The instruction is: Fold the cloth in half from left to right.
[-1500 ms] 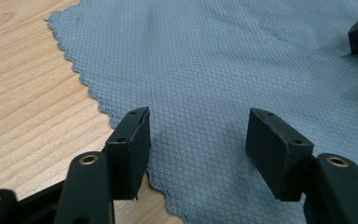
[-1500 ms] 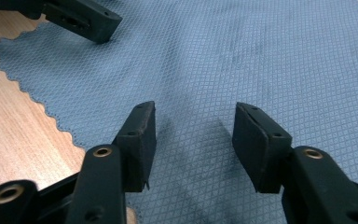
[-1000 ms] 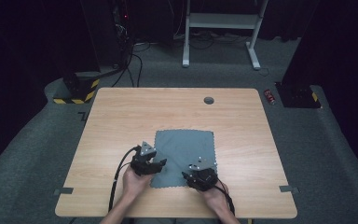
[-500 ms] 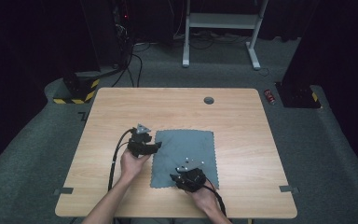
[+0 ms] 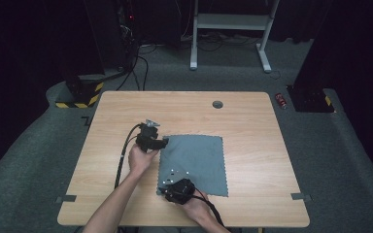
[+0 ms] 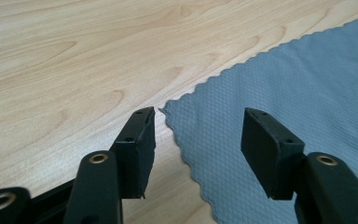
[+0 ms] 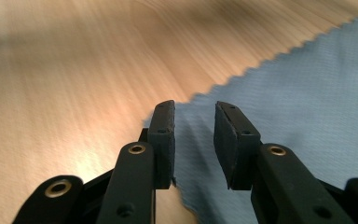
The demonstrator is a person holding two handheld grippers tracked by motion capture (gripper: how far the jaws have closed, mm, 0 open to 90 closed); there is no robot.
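I have the grey cloth (image 5: 193,164) lying flat on the wooden table (image 5: 252,126), a little right of centre and toward the near edge. My left gripper (image 5: 161,143) sits at the cloth's far left corner; in the left gripper view (image 6: 197,140) its jaws stand wide apart, straddling that corner (image 6: 164,110), with the scalloped hem running between them and neither pad pressing on it. My right gripper (image 5: 167,191) is at the near left corner. In the right gripper view (image 7: 194,140) its jaws have just been closing and stand narrowly apart, the cloth's corner between them but not yet pinched; that view is blurred.
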